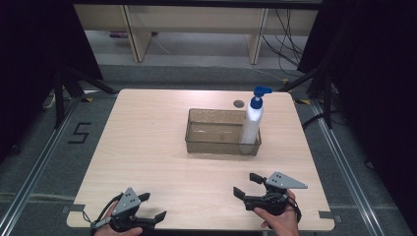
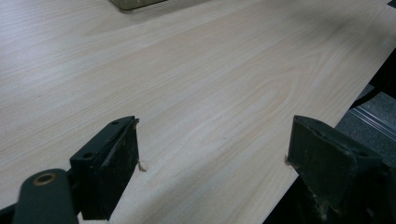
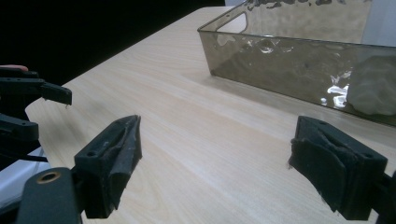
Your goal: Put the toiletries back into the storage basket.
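Black jaws, right gripper (image 1: 247, 186): spread wide, holding nothing; lower right of the high view, just inside the near table edge, a hand (image 1: 281, 221) behind it.
Black jaws, left gripper (image 1: 150, 206): likewise spread and empty; lower left of the high view, at the near edge.
Nearest thing: white pump bottle (image 1: 251, 124) with blue pump head (image 1: 260, 92), standing upright in the right end of the smoky clear bin (image 1: 216, 145).
Bearing: the bottle lies up-frame of the right gripper and almost in line with it; from the left gripper it lies up and well to the right, across bare tabletop.
Long axis: bottle vertical, spout turned toward frame right; bin's long side runs left to right across the table (image 1: 147, 147).
Nearer gripper: right, by a clear margin. Judgement: the reach falls to the right gripper, going forward over the bin's near wall.
Gap: both grippers well apart from the bin; no contact.
Right gripper view: bin wall (image 3: 299, 70) in the upper right, a blurred pale mass behind it at the right edge, probably the bottle's base; the left gripper (image 3: 28, 107) at far left.
Left gripper view: wood grain (image 2: 196, 93) between the jaws, 1 bin corner (image 2: 135, 3) at the top edge.
High view alone: full bottle height and pump head.
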Motion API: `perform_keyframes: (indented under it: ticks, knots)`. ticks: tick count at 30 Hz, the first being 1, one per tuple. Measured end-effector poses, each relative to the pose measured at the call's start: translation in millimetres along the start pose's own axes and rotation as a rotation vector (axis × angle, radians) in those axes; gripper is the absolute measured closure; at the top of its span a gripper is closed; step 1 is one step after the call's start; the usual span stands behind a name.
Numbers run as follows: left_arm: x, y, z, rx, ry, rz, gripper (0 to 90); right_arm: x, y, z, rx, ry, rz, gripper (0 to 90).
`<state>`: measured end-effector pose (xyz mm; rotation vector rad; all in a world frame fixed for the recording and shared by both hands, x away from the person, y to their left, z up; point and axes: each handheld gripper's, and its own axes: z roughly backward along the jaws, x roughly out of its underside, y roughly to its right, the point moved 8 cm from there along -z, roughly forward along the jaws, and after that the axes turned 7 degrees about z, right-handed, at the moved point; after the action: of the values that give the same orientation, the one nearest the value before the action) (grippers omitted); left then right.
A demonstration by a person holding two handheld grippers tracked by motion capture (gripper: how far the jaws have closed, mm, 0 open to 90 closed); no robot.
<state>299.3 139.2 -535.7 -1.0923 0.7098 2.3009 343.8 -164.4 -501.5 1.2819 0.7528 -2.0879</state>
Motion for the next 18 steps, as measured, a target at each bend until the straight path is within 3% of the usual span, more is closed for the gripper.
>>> perform_keyframes:
  ticks: [3, 5, 7, 8, 9, 15, 16, 17, 18]
  knots:
    - [0.0, -0.1, -0.5, 0.001, 0.002, 0.000, 16.0, 1.4, 1.5, 0.3, 0.011, -0.001, 0.028, 16.6]
    - [0.1, 0.0, -0.4, 0.003, 0.000, 0.000, 16.0, 2.4, -1.7, 2.8, -0.004, -0.014, 0.014, 16.5]
    - [0.2, 0.0, -0.4, 0.001, -0.001, -0.001, 15.9, 2.6, 0.0, 2.4, 0.017, -0.004, 0.033, 16.5]
    - [0.3, -0.1, -0.4, 0.000, -0.001, -0.001, 15.9, 3.1, -3.0, 3.1, 0.011, -0.007, 0.010, 16.5]
    - [0.3, -0.1, -0.4, 0.001, -0.001, -0.002, 15.9, 3.1, -1.8, 3.7, 0.013, -0.002, 0.033, 16.5]
    - [0.6, 0.0, -0.5, -0.002, -0.003, -0.002, 15.9, 5.6, -5.2, 6.9, 0.013, -0.011, 0.036, 16.3]
    - [0.7, -0.2, -0.3, -0.006, -0.006, -0.003, 15.9, 7.3, -6.9, 7.8, 0.019, -0.026, 0.012, 16.3]
    - [0.7, -0.2, -0.4, -0.005, -0.006, -0.003, 15.9, 7.1, -5.5, 7.8, 0.019, -0.021, 0.038, 16.3]
    - [0.7, -0.1, -0.4, -0.005, -0.006, -0.003, 15.9, 7.8, -6.8, 8.1, 0.013, -0.023, 0.030, 16.3]
